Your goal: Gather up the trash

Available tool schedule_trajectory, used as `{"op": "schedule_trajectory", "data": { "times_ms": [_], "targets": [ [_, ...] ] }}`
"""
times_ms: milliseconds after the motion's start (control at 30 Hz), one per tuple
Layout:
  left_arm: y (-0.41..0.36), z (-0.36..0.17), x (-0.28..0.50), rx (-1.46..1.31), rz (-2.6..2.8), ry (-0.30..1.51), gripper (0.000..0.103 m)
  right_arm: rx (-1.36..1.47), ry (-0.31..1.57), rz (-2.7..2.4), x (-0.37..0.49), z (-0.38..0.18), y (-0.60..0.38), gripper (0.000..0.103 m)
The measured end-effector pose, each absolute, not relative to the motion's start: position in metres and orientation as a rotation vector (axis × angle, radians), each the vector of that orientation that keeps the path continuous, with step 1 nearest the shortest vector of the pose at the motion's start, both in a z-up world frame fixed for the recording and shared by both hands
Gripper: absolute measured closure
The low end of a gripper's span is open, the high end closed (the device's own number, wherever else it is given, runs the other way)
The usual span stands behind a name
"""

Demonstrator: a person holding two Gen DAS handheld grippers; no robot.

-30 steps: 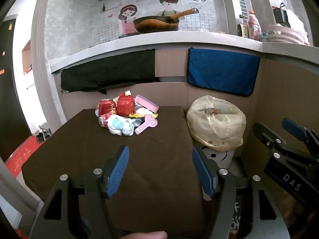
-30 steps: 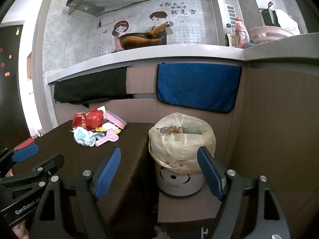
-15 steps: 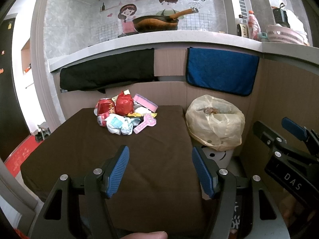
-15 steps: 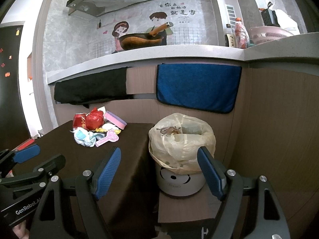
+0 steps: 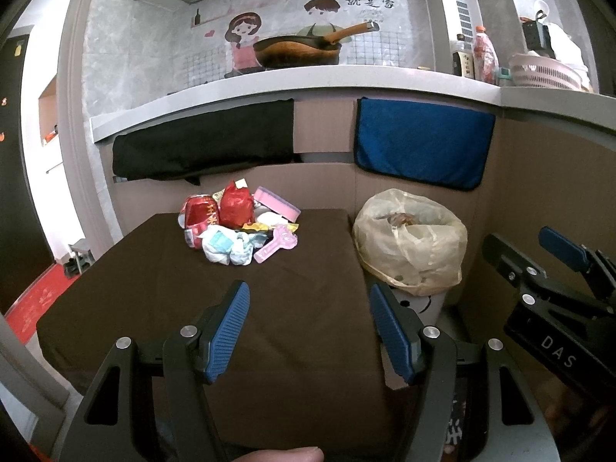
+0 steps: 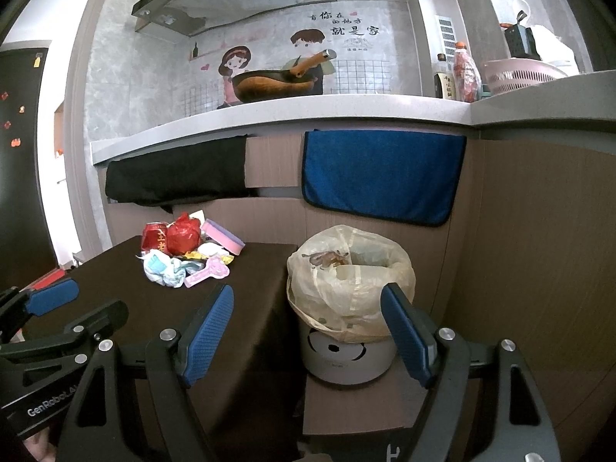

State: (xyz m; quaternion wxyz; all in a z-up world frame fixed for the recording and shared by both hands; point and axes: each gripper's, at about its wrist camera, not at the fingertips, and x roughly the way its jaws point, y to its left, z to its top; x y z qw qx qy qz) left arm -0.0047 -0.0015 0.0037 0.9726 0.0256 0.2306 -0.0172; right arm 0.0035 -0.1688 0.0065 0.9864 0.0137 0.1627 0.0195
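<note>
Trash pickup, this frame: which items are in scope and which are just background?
In scope:
- red can
- red wrapper
- pink sponge
- crumpled tissue
- pink plastic piece
- lined bin
- left gripper and right gripper, both open and empty

Background:
- wok
- blue towel
- black cloth
- pink basket
- bottles

The bin [image 6: 346,358] is half hidden by its bag [image 6: 350,277] (contents too unclear to name).

My left gripper [image 5: 308,327] and right gripper [image 6: 306,335]: black angular frames, blue ribbed finger pads [image 5: 227,333], silver screws [image 5: 189,331]; white lettering "DAS", "GenRobot".
</note>
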Motion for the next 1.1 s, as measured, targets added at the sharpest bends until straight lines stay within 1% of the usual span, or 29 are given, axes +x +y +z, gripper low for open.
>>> {"op": "schedule_trajectory", "data": {
  "times_ms": [1100],
  "targets": [
    [-0.0013, 0.0027, -0.005, 0.05, -0.034, 0.466, 0.037, 0.027, 0.339, 0.044, 0.0021, 0.0034, -0.168, 0.026]
  ]
}}
